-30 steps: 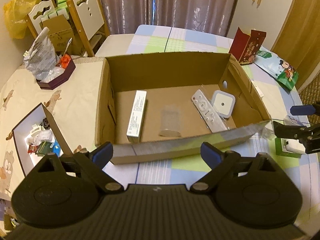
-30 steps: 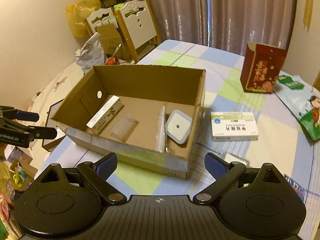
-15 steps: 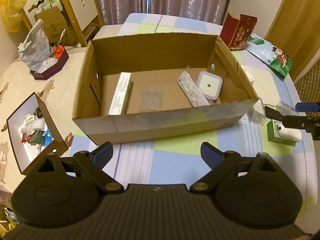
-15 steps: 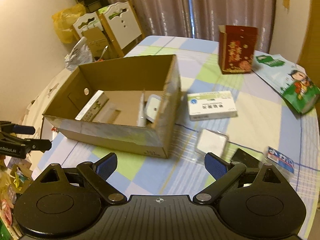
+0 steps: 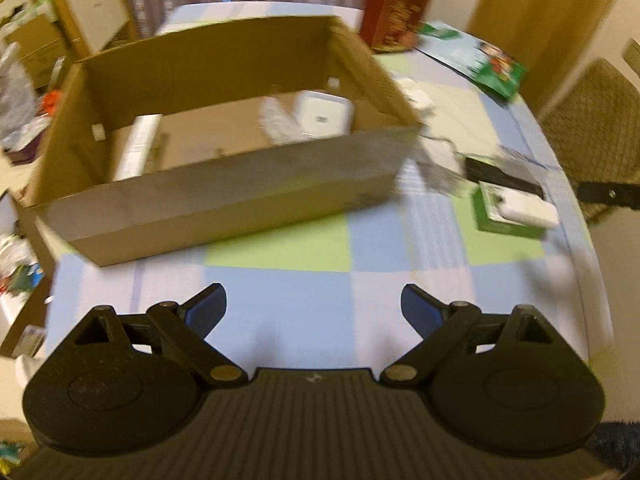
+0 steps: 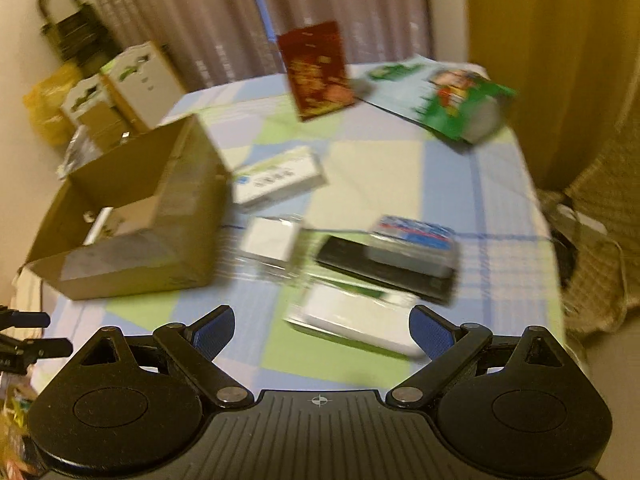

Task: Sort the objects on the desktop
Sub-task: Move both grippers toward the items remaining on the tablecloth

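Boxes and packets lie on the checked table cloth (image 6: 372, 168), and both pictures are blurry. The left gripper (image 5: 314, 310) hangs over the cloth in front of the brown cardboard box (image 5: 224, 208) with its blue fingers spread wide and nothing between them; a white square thing (image 5: 322, 118) sits inside the box. The right gripper (image 6: 322, 330) is spread wide too and holds nothing, just above a white packet (image 6: 356, 320) that lies near a black flat thing (image 6: 384, 272) beside the box.
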A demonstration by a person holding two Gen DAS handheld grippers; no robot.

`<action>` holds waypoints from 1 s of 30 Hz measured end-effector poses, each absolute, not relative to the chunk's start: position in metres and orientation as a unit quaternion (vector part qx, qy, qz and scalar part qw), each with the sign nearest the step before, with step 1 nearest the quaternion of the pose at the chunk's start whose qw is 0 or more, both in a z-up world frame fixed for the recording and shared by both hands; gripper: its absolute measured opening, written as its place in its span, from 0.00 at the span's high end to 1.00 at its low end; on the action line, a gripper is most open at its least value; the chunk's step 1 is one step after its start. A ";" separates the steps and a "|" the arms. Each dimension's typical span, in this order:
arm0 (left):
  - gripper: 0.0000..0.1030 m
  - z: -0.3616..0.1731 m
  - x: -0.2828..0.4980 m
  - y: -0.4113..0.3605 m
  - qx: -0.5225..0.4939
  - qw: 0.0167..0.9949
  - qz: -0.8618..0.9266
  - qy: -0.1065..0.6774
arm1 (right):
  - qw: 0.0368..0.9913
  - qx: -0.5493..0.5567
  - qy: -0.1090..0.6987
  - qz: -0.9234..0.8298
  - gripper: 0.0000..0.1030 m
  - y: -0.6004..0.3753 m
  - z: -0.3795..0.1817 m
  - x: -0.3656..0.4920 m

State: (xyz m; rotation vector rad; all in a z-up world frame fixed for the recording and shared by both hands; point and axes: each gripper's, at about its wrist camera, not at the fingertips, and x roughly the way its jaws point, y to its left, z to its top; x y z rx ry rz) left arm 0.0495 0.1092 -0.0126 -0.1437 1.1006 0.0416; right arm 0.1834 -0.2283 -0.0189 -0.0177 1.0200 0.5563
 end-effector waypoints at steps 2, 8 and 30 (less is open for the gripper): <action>0.10 -0.018 0.055 0.094 -0.053 0.850 -0.001 0.524 | 0.836 0.000 0.491 0.244 0.06 -0.246 -0.023 0.188; 0.11 -0.031 0.075 0.051 -0.003 0.845 -0.067 0.531 | 0.835 0.014 0.515 0.194 0.06 -0.291 -0.037 0.195; 0.18 -0.068 0.160 -0.111 0.293 0.784 -0.350 0.419 | 0.828 0.078 0.547 0.093 0.06 -0.383 -0.069 0.224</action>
